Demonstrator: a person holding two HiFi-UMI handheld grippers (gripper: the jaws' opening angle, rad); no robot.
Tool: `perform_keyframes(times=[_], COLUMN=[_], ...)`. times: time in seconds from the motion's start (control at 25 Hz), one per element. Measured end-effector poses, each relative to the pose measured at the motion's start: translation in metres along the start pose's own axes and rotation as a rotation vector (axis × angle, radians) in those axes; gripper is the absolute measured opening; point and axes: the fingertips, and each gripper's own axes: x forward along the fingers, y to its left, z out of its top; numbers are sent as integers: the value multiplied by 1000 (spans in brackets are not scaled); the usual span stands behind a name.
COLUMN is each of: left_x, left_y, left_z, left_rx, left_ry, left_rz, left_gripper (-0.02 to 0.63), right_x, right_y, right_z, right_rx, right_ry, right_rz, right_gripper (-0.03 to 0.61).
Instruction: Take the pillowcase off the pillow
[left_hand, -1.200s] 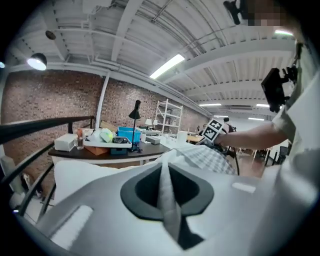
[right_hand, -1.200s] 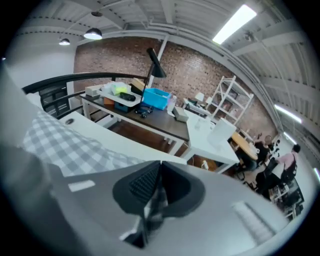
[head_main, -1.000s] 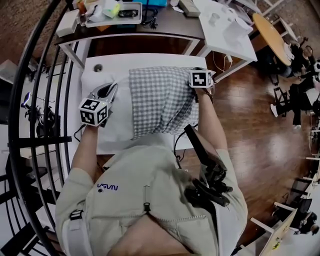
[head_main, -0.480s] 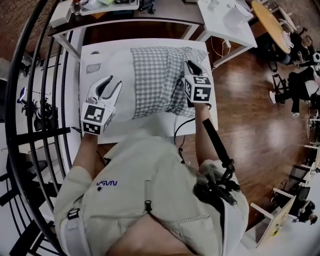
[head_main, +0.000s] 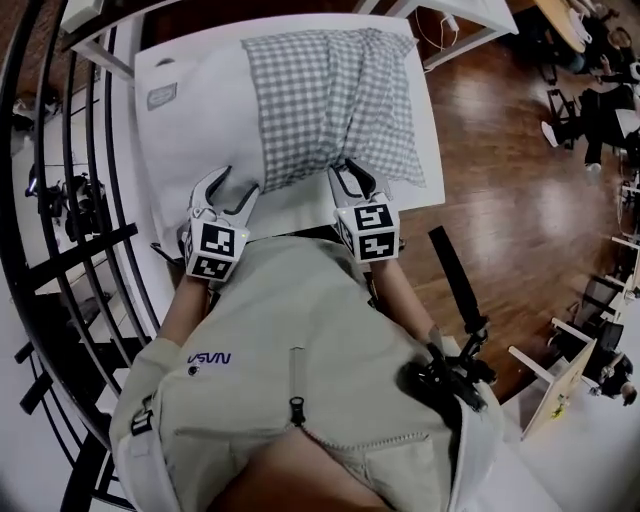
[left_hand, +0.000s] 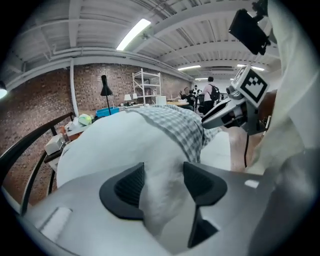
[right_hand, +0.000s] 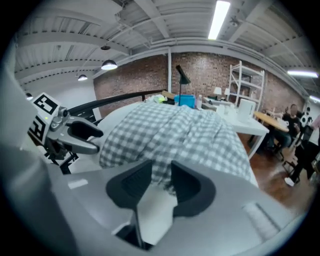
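Note:
A white pillow (head_main: 200, 130) lies on the white table (head_main: 300, 207), its right part still inside a grey checked pillowcase (head_main: 330, 90). My left gripper (head_main: 228, 186) is at the pillow's near edge. Its jaws have just been opening and stand wide, with the bare white pillow (left_hand: 125, 145) bulging between them (left_hand: 162, 182) unpinched. My right gripper (head_main: 352, 178) is at the pillowcase's near edge. Its jaws have also just been opening, and the checked hem (right_hand: 165, 145) lies just beyond the gap (right_hand: 161, 182), not pressed. Each gripper view shows the other gripper off to the side.
A black railing (head_main: 90, 250) curves along the table's left side. Wooden floor (head_main: 500, 150) lies to the right, with another white table (head_main: 480, 12) beyond. A black device (head_main: 450, 370) hangs at the person's right hip. People sit far off at the right edge.
Both grippers have drawn back from the far part of the pillow to its near edge, and both sets of jaws have gone from shut to open.

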Motion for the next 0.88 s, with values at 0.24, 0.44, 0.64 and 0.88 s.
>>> perform_keyframes(times=[0.24, 0.44, 0.64, 0.88], left_x=[14, -3, -34, -49], left_y=[2, 14, 56, 93], left_z=[-8, 25, 81, 99], left_rx=[57, 45, 25, -43], left_ry=[41, -36, -180, -257], left_rz=[7, 14, 127, 183], left_gripper=[106, 20, 18, 17], right_x=[28, 32, -5, -34], right_y=[24, 15, -37, -118], right_z=[-34, -22, 16, 30], right_rx=[-5, -64, -63, -60], right_ry=[86, 69, -54, -85], right_rz=[23, -47, -231, -424], right_gripper=[143, 5, 5, 5])
